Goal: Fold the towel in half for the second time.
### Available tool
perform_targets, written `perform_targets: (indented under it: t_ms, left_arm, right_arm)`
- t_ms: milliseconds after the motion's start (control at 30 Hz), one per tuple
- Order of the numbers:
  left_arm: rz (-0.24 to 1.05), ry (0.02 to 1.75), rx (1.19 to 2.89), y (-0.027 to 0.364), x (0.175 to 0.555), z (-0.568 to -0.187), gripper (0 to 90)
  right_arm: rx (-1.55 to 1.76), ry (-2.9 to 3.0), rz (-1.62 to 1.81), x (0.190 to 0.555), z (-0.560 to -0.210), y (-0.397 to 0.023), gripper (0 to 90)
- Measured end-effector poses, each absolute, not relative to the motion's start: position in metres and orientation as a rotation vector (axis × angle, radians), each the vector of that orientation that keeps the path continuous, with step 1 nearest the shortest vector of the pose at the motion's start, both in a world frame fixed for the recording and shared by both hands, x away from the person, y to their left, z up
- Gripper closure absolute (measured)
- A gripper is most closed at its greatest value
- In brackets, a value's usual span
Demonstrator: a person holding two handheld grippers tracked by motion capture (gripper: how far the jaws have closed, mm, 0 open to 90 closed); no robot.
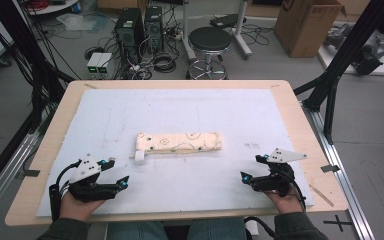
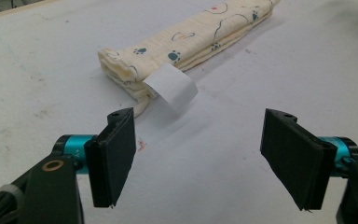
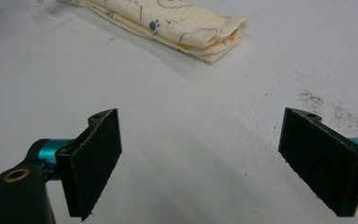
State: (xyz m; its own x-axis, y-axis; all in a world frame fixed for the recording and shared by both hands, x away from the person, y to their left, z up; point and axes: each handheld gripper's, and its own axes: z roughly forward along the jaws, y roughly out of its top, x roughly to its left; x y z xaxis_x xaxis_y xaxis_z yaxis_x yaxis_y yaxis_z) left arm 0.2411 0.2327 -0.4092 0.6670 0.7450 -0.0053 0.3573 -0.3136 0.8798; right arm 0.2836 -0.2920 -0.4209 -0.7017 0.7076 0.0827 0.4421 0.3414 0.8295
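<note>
Folded cloth (image 1: 179,143), cream with a paw-print pattern, lies on the white mat (image 1: 240,115) ahead of both pairs of fingers, its long axis running crosswise from one hand's side to the other. Starting at the left: the left gripper (image 1: 117,172) rests near the mat's front edge with its jaws spread wide and nothing between them. In the left gripper view the cloth's near end (image 2: 121,70) sits just beyond and slightly left of the gap, and a white tag (image 2: 171,87) sticks out from it toward the fingers. Further right, the right gripper (image 1: 252,167) is likewise spread and empty; the cloth's other end (image 3: 223,39) lies farther ahead of its fingers. By my judgement the left gripper is the nearer one.
</note>
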Motion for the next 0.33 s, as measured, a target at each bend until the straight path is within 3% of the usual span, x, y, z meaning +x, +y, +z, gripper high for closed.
perform_targets:
  t_ms: [333]
  left_arm:
    - [0.514,0.855,1.936,0.2293,0.2429,-0.4107,27.1]
  right_arm:
    - [1.013,2.322,1.283,0.2841,-0.4220,-0.2863,12.5]
